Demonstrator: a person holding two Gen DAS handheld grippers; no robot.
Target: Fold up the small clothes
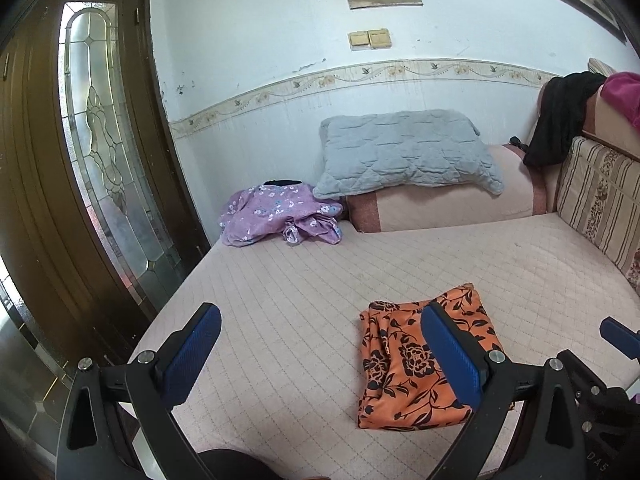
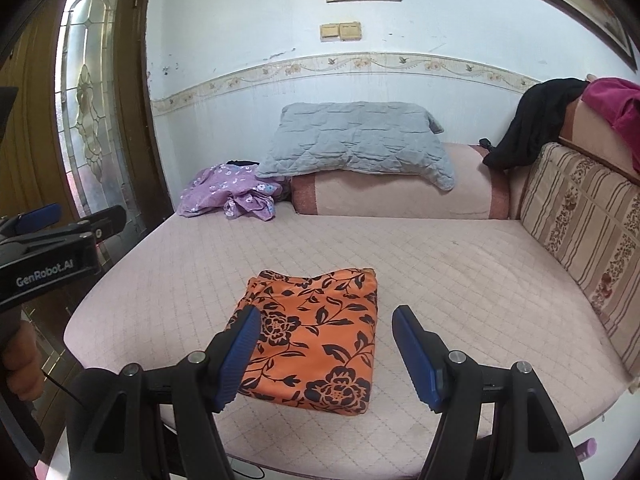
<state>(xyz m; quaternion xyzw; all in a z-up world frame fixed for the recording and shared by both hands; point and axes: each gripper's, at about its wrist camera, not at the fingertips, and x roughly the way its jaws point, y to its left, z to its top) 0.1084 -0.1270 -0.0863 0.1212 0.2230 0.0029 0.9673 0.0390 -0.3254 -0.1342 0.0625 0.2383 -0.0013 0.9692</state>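
Lying folded on sofa seat — orange floral garment, both tools apart, empty.

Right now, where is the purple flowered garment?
In both views the purple flowered garment lies crumpled at the sofa's far left corner, beside the glass door, just left of the grey pillow.
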